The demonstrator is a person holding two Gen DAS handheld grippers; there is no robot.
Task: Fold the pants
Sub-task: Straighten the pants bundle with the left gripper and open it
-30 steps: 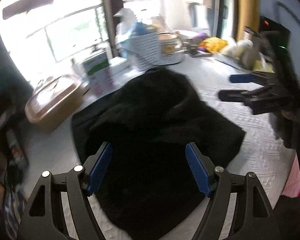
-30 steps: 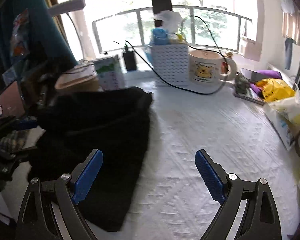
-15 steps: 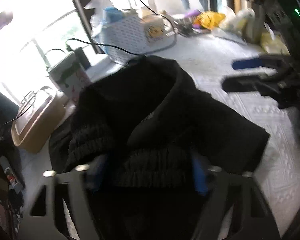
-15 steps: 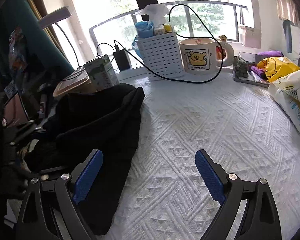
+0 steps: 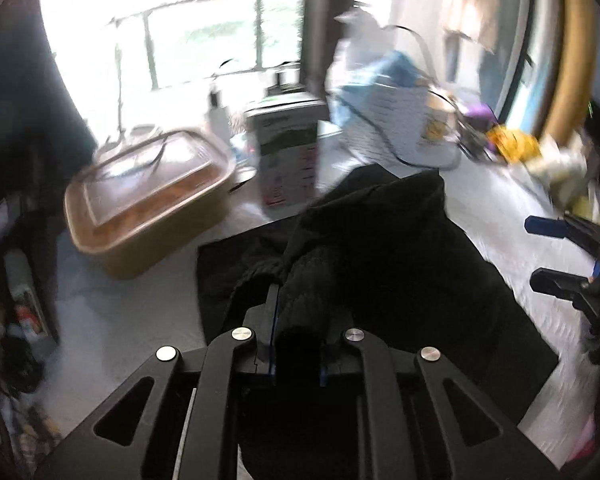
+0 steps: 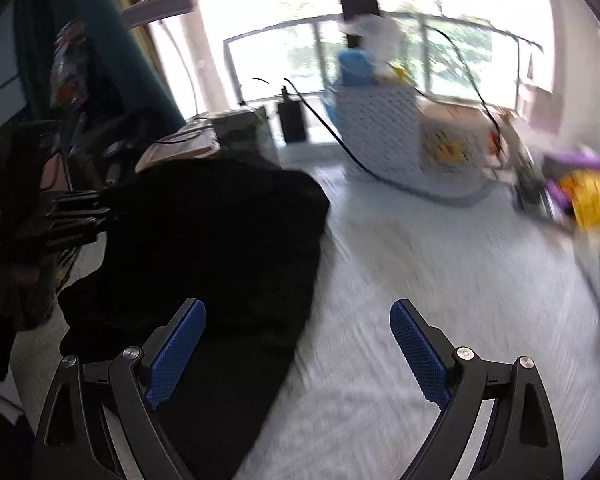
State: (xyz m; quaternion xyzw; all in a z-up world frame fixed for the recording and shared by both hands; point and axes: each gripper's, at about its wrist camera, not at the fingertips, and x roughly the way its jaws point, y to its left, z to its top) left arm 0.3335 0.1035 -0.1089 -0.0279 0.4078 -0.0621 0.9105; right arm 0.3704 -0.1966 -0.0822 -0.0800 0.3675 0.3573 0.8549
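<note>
At the bottom centre of the left wrist view, the left gripper [image 5: 298, 316] had its jaws closed tight on a ribbed fold of the black pants [image 5: 380, 248], which spread up the frame's middle over the white textured cloth [image 5: 548, 320]. In the right wrist view the right gripper [image 6: 298, 344] stood wide apart at the bottom, holding nothing. Farther up sat a tan lidded container [image 5: 148, 196], a carton [image 5: 286, 156] and a white perforated basket [image 6: 376, 132].
</note>
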